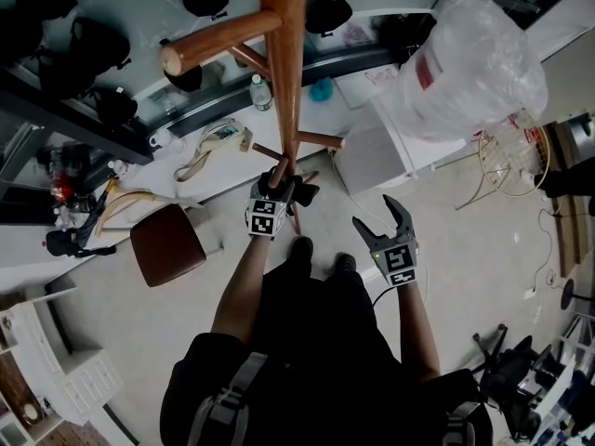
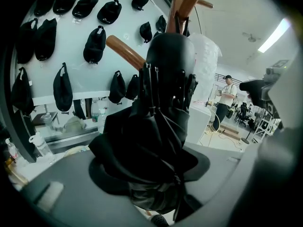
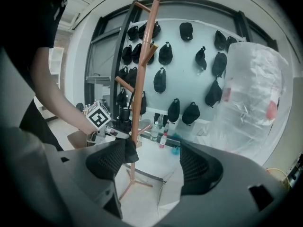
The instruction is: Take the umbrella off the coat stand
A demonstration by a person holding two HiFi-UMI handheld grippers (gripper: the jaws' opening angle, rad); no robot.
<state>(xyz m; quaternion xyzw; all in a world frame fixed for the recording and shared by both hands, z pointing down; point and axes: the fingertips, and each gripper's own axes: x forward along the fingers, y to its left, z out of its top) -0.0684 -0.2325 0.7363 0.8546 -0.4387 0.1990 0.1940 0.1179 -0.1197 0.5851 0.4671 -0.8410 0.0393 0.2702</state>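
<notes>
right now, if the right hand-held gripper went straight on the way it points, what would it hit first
Most likely the floor. The right hand-held gripper, open and empty, aims downward just to the right of the coat stand, so its pole and foot look clear of the line. Depth is hard to judge here.

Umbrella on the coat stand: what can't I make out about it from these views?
- Left gripper view: the umbrella fills the frame, and its own folds hide any hook or peg.
- Head view: the left hand-held gripper and the coat stand cover most of it.
- Right gripper view: it is too small and dark to trace beside the pole.
</notes>
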